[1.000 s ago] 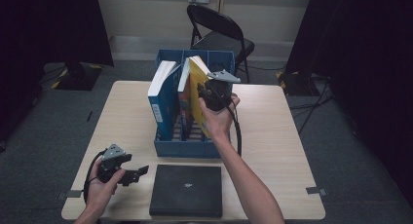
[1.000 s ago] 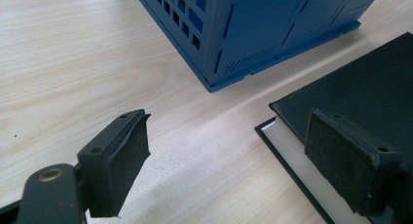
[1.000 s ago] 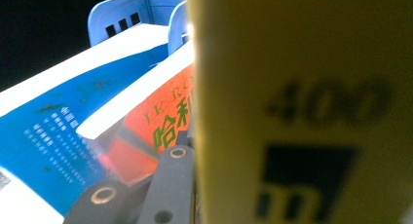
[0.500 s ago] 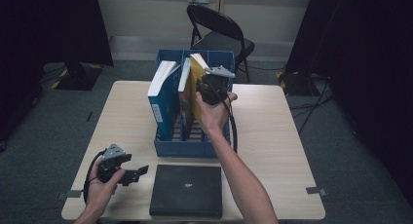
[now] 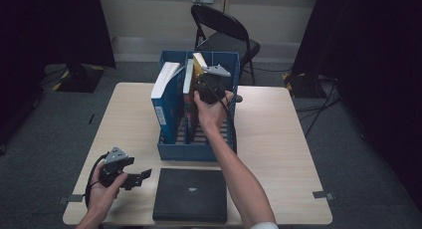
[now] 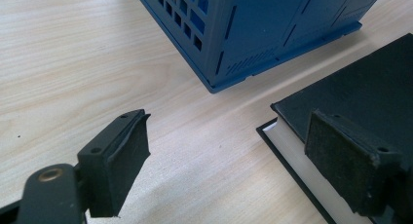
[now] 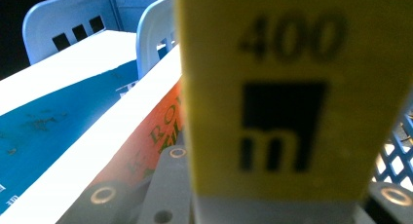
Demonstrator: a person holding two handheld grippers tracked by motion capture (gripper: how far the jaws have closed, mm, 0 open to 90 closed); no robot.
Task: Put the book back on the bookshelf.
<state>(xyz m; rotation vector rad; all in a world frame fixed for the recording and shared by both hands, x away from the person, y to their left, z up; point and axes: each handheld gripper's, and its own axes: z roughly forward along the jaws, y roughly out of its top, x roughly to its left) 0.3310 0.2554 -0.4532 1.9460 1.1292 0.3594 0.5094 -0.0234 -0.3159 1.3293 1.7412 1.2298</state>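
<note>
A blue slotted crate [image 5: 199, 152] stands mid-table holding a white-and-blue book [image 5: 166, 102] and an orange-spined book [image 5: 188, 84]. My right gripper [image 5: 201, 82] is over the crate, shut on a yellow book [image 5: 199, 62] that stands upright beside the orange one. In the right gripper view the yellow spine [image 7: 292, 87] sits between the jaws, with the orange book [image 7: 151, 136] and the blue book [image 7: 48, 131] to its left. My left gripper [image 5: 141, 178] rests at the table's near left, open and holding nothing. Its fingers [image 6: 122, 156] straddle bare wood beside a black book [image 6: 370, 87].
The black book [image 5: 191, 194] lies flat at the table's front edge, just before the crate [image 6: 272, 29]. A folding chair [image 5: 224, 35] stands behind the table. Bare wooden tabletop [image 5: 298, 164] stretches to the right of the crate.
My right gripper has carried the yellow book a little left and back, closer against the orange book in the crate. The left gripper has stayed put.
</note>
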